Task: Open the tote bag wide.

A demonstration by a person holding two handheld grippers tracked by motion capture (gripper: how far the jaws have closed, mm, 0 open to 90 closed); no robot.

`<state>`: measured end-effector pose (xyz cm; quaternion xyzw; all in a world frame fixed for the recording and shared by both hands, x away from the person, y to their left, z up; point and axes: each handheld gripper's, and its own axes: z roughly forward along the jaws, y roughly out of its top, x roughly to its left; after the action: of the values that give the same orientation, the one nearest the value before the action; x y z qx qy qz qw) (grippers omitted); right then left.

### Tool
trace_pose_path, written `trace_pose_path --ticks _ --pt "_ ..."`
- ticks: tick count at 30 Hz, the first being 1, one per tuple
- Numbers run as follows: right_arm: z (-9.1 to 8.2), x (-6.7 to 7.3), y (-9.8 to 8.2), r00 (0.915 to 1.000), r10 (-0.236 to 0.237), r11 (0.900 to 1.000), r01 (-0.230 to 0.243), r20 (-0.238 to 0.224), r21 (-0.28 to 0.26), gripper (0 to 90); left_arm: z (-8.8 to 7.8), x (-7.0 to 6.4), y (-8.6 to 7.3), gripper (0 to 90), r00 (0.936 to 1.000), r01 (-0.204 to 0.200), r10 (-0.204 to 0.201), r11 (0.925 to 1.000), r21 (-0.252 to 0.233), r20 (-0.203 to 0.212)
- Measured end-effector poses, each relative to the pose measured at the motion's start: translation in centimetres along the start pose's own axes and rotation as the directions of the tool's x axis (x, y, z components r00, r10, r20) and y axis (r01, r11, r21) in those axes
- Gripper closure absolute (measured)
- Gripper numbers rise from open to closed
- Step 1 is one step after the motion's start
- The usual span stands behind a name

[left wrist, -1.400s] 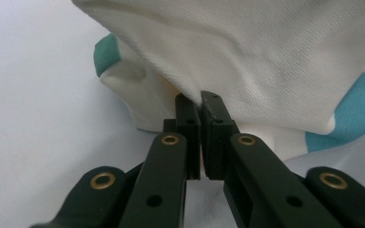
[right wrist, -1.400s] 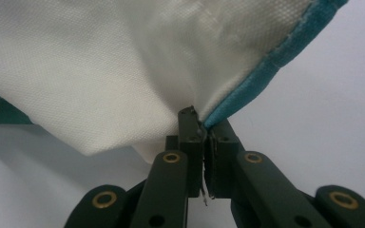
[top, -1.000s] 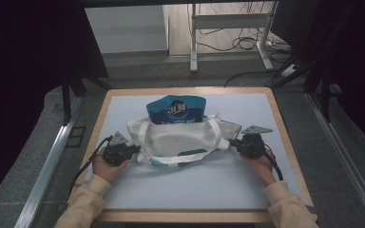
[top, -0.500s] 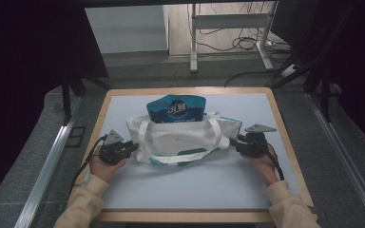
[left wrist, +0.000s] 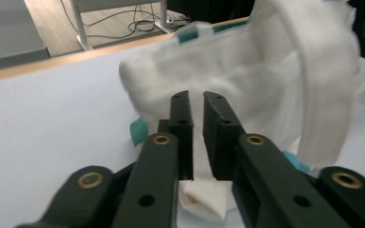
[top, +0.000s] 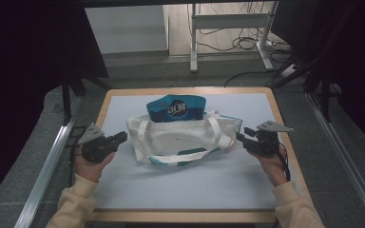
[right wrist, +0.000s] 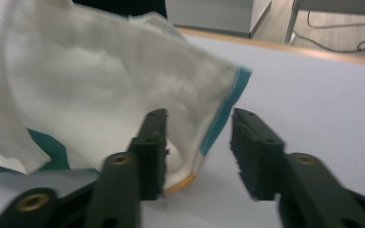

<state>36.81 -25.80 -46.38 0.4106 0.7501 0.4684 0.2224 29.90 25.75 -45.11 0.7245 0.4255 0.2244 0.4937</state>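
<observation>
Here, in the middle of the high view, a white fabric tote bag with teal trim (top: 183,137) lies on the pale blue-grey table mat (top: 190,180), its two white strap handles looped across its front. A blue foil pouch with white lettering (top: 175,108) stands out of the bag's upper edge, toward the top of the frame.

At the left of that view the left gripper (top: 120,137) is held low by a hand (top: 89,164) coming up from the bottom edge in a cream sleeve, the forearm angled inward. Its black jaws point right at the bag's left end and stop just beside it. In the left gripper view the jaws stand almost together with a thin slit between them, and nothing is pinched there; the bag's cloth bulges behind and under the tips.

At the right of the high view the right gripper (top: 241,137) mirrors that pose, its hand (top: 272,164) and sleeve rising from the lower right corner, jaws aimed left at the bag's right end. In the right gripper view the jaws are spread wide, released, with the bag's teal-edged corner lying partly in the gap, close against the left-hand jaw.

The wooden table border (top: 280,118) frames the mat.
</observation>
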Motion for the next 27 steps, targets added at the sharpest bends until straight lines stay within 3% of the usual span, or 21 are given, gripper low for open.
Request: trace_pose_path --ticks 3,7,11,15,20,27 --pt "-0.7 0.0 1.2 1.0000 -0.007 0.999 0.007 -0.007 -0.034 73.3 0.1 0.0 1.5 86.8 1.0000 -0.005 0.005 0.9999 -0.011 0.004" --pt "-1.1 0.4 3.3 0.9989 -0.028 0.998 0.026 -0.038 -0.056 85.3 1.0 0.1 3.8 88.1 0.9997 -0.021 0.022 0.9997 -0.011 0.007" --pt "-0.4 1.3 5.7 0.9953 -0.072 0.996 0.068 -0.065 -0.063 88.1 2.5 0.6 5.8 88.6 0.9995 -0.018 0.018 0.9998 0.010 0.027" --pt "1.3 2.3 7.7 0.9912 -0.092 0.995 0.088 -0.095 -0.050 88.3 4.4 1.1 7.0 89.0 0.9989 -0.018 0.016 0.9979 0.062 0.043" --pt "4.1 3.8 9.2 0.9845 -0.114 0.993 0.114 -0.134 -0.003 88.4 6.5 1.2 7.1 89.3 0.9977 -0.019 0.010 0.9919 0.126 0.067" --pt "5.7 5.2 8.4 0.9755 -0.133 0.987 0.147 -0.175 0.065 88.7 6.8 1.1 5.7 89.5 0.9955 -0.020 0.004 0.9862 0.164 0.095"
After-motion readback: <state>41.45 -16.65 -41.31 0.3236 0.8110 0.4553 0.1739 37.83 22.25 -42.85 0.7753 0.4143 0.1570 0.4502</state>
